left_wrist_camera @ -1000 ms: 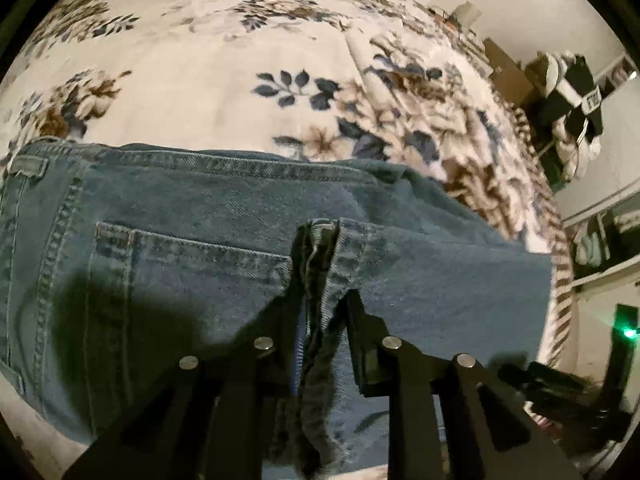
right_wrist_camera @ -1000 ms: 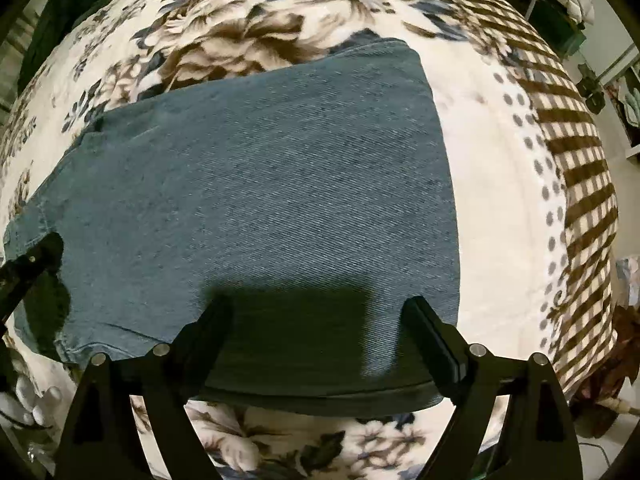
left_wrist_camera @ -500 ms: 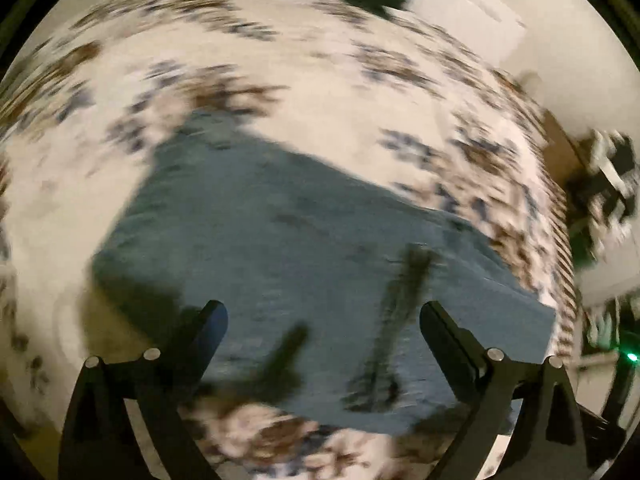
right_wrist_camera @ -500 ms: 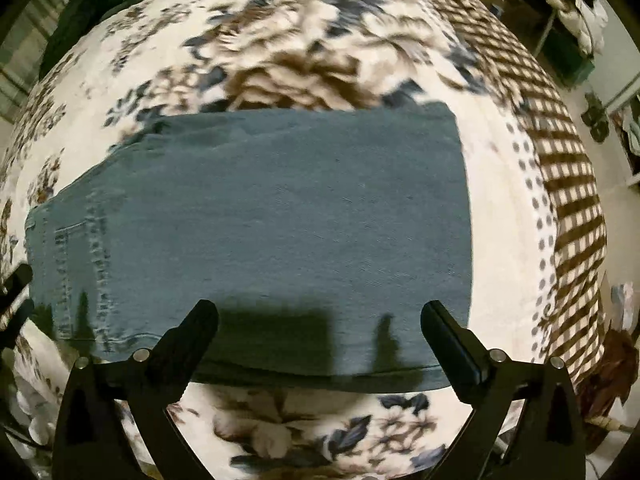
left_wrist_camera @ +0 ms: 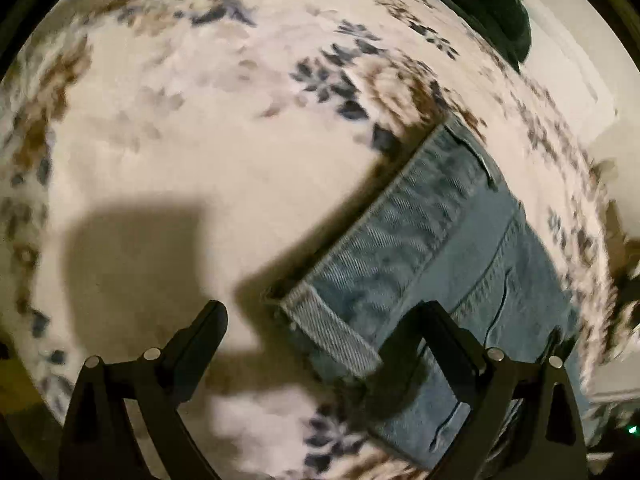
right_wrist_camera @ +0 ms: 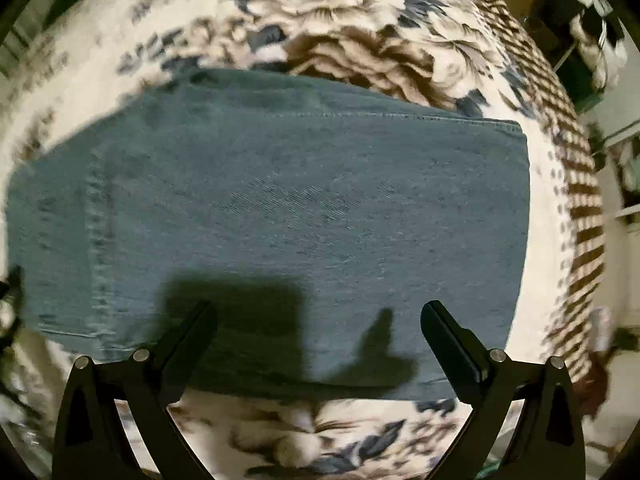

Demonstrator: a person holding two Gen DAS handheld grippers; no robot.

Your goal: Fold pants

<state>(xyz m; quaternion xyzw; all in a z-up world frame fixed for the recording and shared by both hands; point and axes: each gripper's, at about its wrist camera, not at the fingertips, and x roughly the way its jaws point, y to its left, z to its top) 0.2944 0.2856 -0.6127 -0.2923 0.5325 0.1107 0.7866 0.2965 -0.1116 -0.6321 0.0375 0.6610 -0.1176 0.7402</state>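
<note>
Denim: the pants (right_wrist_camera: 280, 216) lie folded into a flat rectangle on the floral blanket (right_wrist_camera: 360, 32) of a bed; in the right view they fill the middle, with the long side running from 9 to 3 o'clock.
Waistband: in the left view the waistband end (left_wrist_camera: 404, 236) is at 4 o'clock, and its corner with a belt loop (left_wrist_camera: 332, 332) lies between the fingers.
Left tongs (left_wrist_camera: 320, 316): wide open, holding nothing, above the blanket and this corner; I cannot tell if the right-hand finger touches the cloth.
Right tongs (right_wrist_camera: 318, 314): wide open too, empty, above the near edge of the pants at 6 o'clock; their shadow falls on the denim.
Blur: both views are smeared, so the fine seams are not sure.
Step, as I judge: the fold seems nearly finished; what remains is probably one more fold or to smooth the edges.
To do it well: bring each tongs low to a corner of one short end and take all layers together, not only the top one. Lift both sides at the same height, carry them over evenly and lay edge on edge.
Risk: thick denim can slip from a shallow grip, and the soft blanket may be pinched with it.
</note>
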